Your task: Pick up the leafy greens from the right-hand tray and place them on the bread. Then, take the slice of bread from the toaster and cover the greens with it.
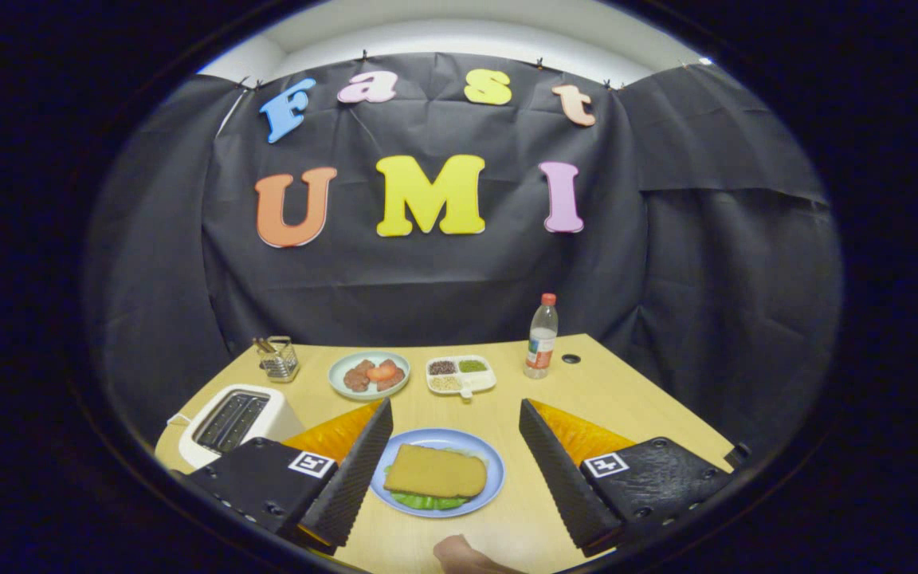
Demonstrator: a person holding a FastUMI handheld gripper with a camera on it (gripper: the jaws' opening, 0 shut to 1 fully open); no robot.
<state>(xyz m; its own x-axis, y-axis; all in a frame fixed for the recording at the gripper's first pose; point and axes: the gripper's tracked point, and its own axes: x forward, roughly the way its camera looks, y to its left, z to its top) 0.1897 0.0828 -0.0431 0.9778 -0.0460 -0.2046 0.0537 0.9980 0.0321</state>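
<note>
Open and holding nothing, the claw (455, 446) hangs over the pale wooden surface (626, 399). Between its fingers sits a round blue plate (495, 470). On it, a brown slice of bread (435, 472) covers the leafy greens (425, 501). Left of the fingers stands a white toaster (237, 418).

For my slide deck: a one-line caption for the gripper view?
Open tongs flank a blue plate where a bread slice covers leafy greens; toaster nearby.
</note>
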